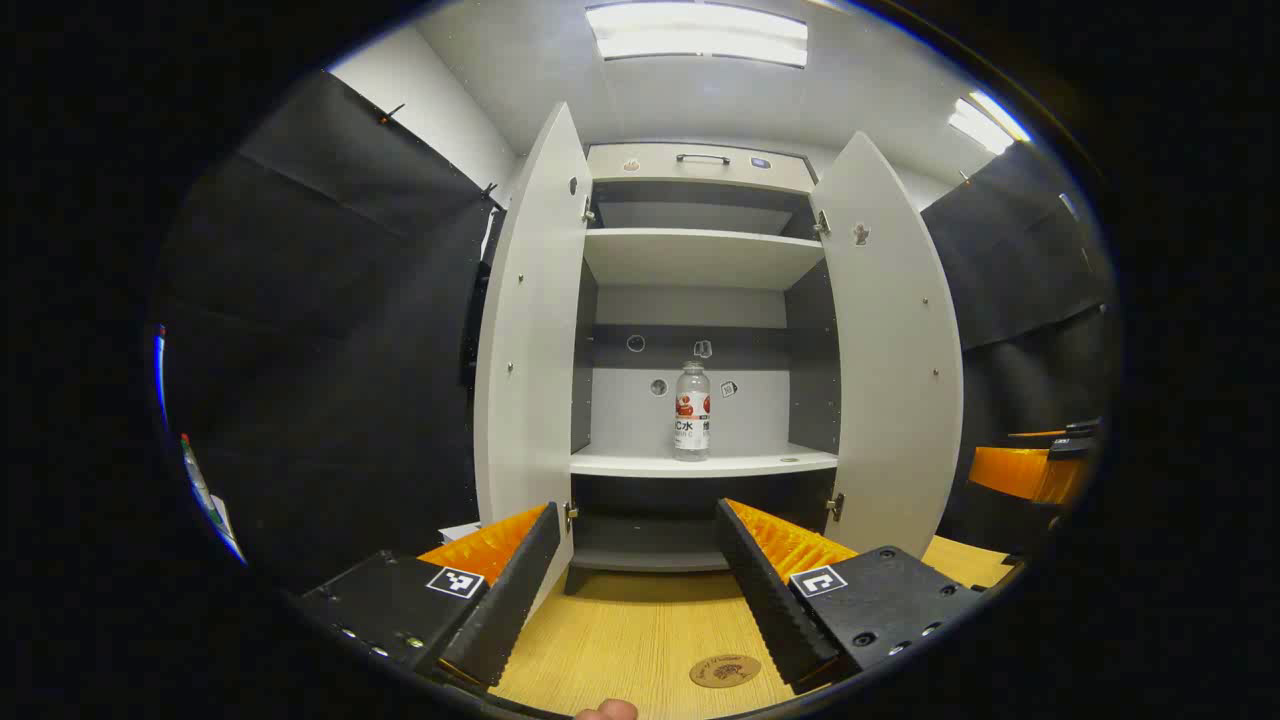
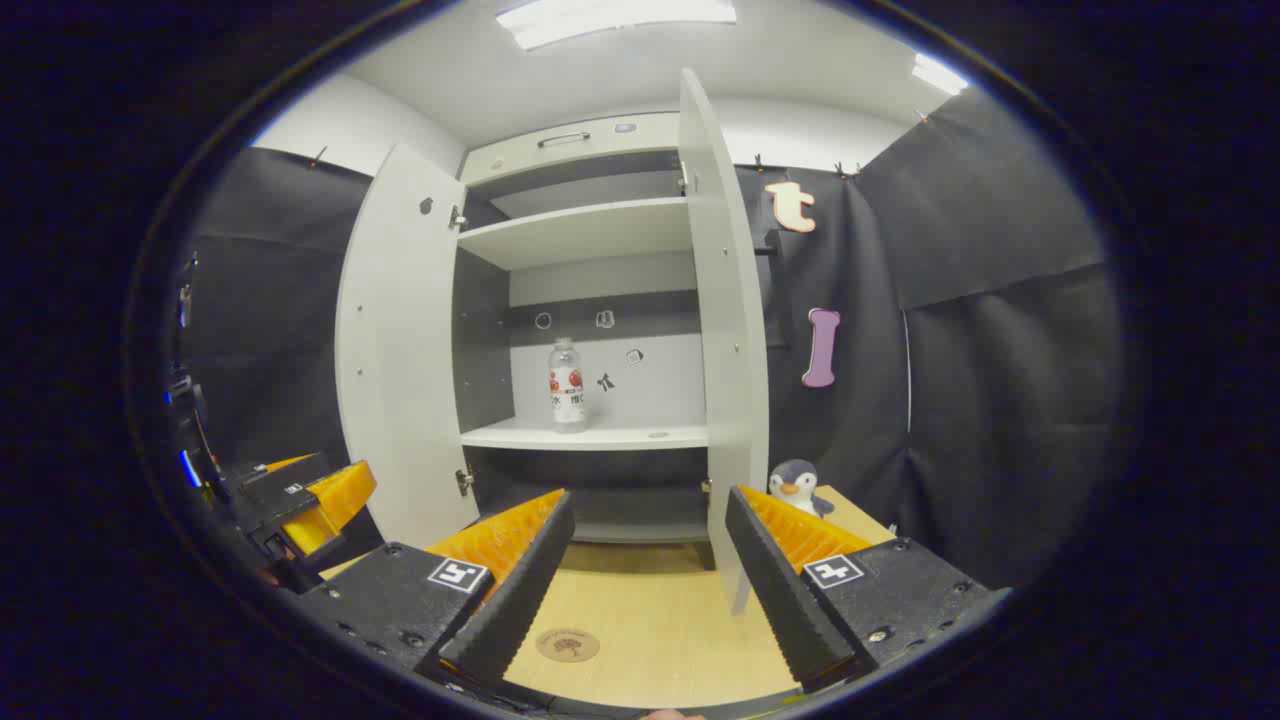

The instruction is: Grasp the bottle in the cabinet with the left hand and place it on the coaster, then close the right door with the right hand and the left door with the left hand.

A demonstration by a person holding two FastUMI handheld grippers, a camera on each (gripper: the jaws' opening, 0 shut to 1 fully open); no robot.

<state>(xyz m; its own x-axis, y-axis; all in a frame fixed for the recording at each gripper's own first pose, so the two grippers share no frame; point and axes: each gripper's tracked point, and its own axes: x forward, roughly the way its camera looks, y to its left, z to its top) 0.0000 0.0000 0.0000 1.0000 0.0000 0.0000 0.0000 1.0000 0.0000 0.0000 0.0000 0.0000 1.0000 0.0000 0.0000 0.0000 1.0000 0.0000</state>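
One bottle (image 1: 691, 411) w/ a red-and-white label (print too small to read) stands upright on the cabinet (image 1: 700, 260) middle shelf (image 1: 760, 463), both doors open: left door (image 1: 530, 340), right door (image 1: 895, 350). One round coaster (image 1: 725, 670) w/ a faint printed logo lies on the wood bench (image 1: 620, 630), well apart from the bottle. Left hand-held gripper (image 1: 635, 590) and right hand-held gripper (image 2: 645, 580) both spread wide, holding nothing; one penguin toy (image 2: 797, 486) sits on the bench just beside the right door.

I count one bottle (image 1: 692, 412), centre frame; two doors (image 1: 528, 340); one coaster (image 1: 725, 670), bottom; one penguin (image 2: 796, 484), lower right; two grippers (image 1: 640, 590).
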